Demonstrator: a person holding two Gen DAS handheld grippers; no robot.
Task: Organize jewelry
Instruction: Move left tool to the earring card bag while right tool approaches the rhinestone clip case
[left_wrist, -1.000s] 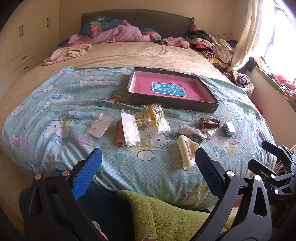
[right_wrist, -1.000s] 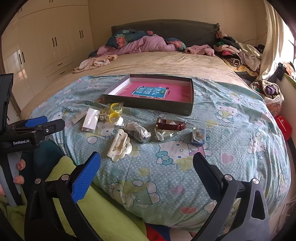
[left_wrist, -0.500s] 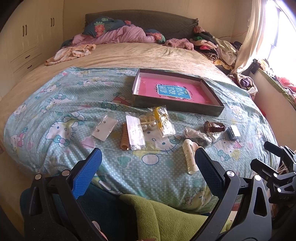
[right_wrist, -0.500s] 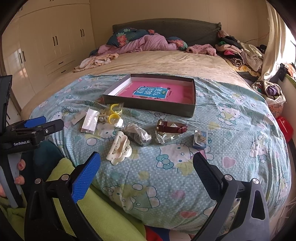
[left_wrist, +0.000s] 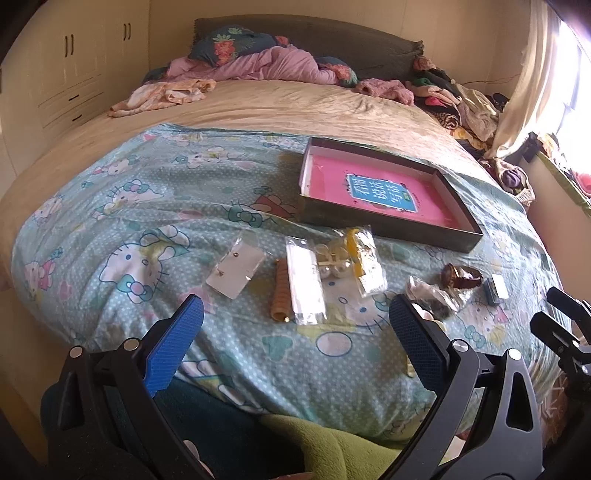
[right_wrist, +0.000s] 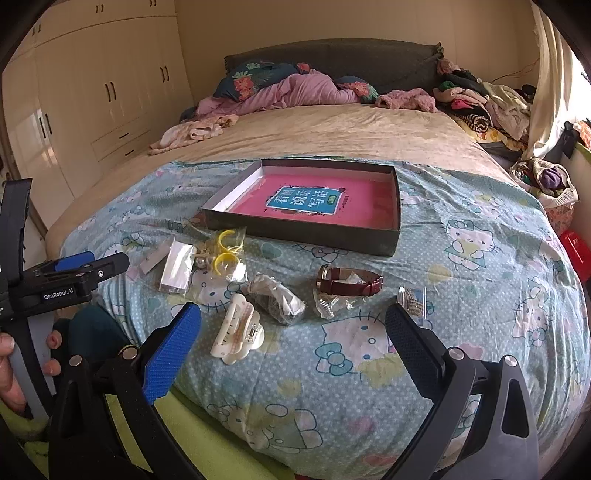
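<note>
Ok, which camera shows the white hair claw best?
The right wrist view. There the hair claw lies in full view on the bedspread, just beyond the open right gripper. In the left wrist view, the left gripper's finger hides nearly all of it; only a pale sliver shows.

One shallow box (right_wrist: 301, 236) on the bed, one brown watch (right_wrist: 349, 284), one white hair claw (right_wrist: 238, 330), two yellow rings (right_wrist: 225, 249), several small plastic bags (right_wrist: 177, 267), exact count unclear
</note>
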